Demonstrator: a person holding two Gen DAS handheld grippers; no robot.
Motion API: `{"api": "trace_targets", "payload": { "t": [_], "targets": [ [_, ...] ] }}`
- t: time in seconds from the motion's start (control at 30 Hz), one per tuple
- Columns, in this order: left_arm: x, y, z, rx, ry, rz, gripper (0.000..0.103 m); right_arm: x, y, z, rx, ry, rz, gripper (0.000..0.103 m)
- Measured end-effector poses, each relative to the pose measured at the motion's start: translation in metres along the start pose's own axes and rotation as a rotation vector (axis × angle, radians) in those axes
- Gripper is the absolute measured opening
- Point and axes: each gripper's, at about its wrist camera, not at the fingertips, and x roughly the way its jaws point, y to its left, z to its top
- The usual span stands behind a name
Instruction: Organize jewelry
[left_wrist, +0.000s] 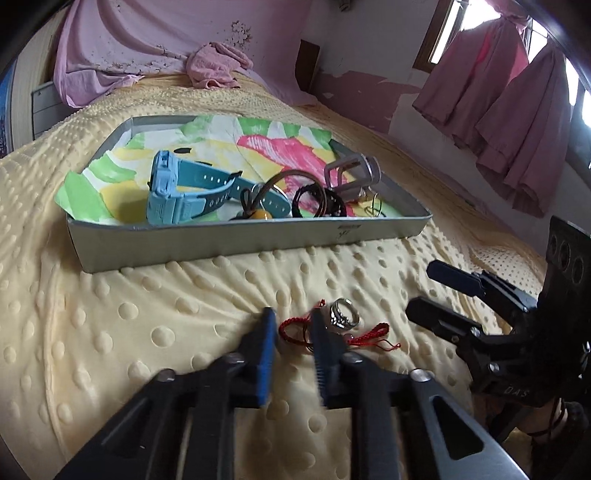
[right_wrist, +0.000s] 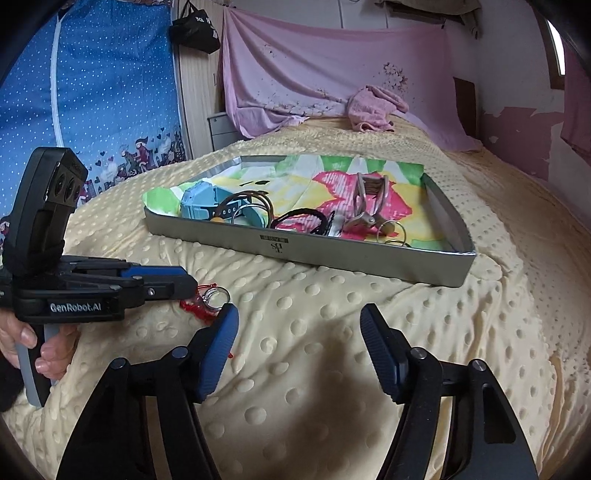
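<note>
A bed with a dimpled cream blanket (left_wrist: 155, 332) carries a shallow grey tray (left_wrist: 240, 240) of jewelry. Left gripper (left_wrist: 293, 325): jaws nearly together around a red braided cord (left_wrist: 291, 326), grip uncertain; silver ring (left_wrist: 343, 314) alongside. Right gripper (right_wrist: 299, 328): jaws apart, empty.

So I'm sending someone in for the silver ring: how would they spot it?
On the yellow dotted blanket, in front of the grey tray, lies a red cord. The silver ring lies right at it, shiny metal and the only ring outside the tray.
</note>
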Motion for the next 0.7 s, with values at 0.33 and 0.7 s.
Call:
{"api": "trace_targets", "payload": {
  "t": [0.33, 0.7],
  "targets": [
    [-0.01, 0.004, -0.007, -0.029, -0.031, 0.092, 0.001, 0.021, 0.014, 0.004, -0.025, 0.048, 0.067, 0.054],
    [-0.022, 0.014, -0.008, -0.051, -0.072, 0.066, 0.001, 0.033, 0.035, 0.009, -0.086, 0.066, 0.11, 0.042]
  ]
}}
